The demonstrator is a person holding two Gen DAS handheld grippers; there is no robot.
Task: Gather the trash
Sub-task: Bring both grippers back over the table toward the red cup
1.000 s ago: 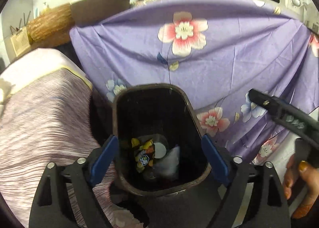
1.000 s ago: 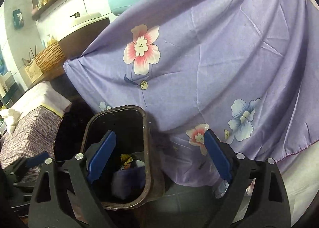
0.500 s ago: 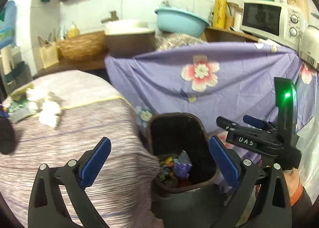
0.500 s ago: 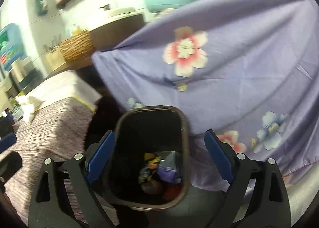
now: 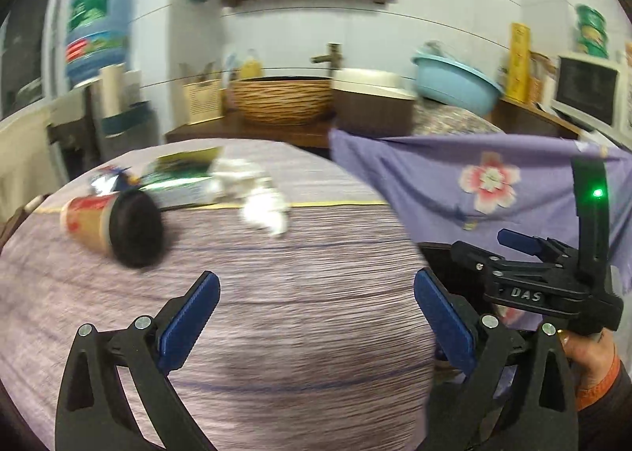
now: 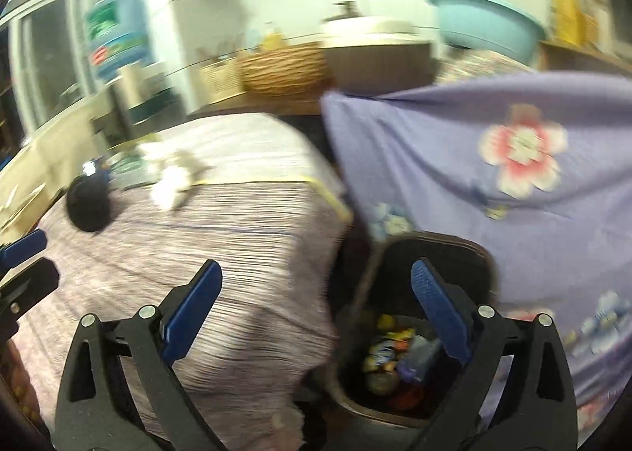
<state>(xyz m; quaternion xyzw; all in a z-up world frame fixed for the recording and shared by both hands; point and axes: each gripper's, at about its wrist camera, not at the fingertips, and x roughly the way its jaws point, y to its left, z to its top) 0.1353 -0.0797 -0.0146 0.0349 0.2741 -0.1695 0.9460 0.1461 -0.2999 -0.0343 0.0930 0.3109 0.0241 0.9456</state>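
The trash is split between two places. A paper cup [image 5: 104,220] with a dark lid lies on its side on the counter [image 5: 276,312], near crumpled white tissue [image 5: 262,202] and a flattened green packet [image 5: 177,178] just beyond it. The rest already sits in the dark bin [image 6: 418,332] below the counter's edge: bright, crinkly wrappers [image 6: 389,340] heaped at the bottom.

The left gripper [image 5: 316,316] hangs over the striped, ribbed purple cloth covering the counter, its blue-padded jaws spread wide with nothing between them. The right gripper [image 6: 316,312] is just as wide and empty, its jaws having just been opening; one pad sits above the cloth, the other above the bin's mouth.

So the step in hand looks like the reach for the next piece, drop-off finished. The next move calls for picking one target. The cup is round and may roll, so a grip across its body seems wise; the tissue is soft and will squash under a pinch; the packet lies flat and may need an edge lifted.

Beside the bin hangs a smooth lilac sheet [image 6: 513,174] printed with pink flowers.
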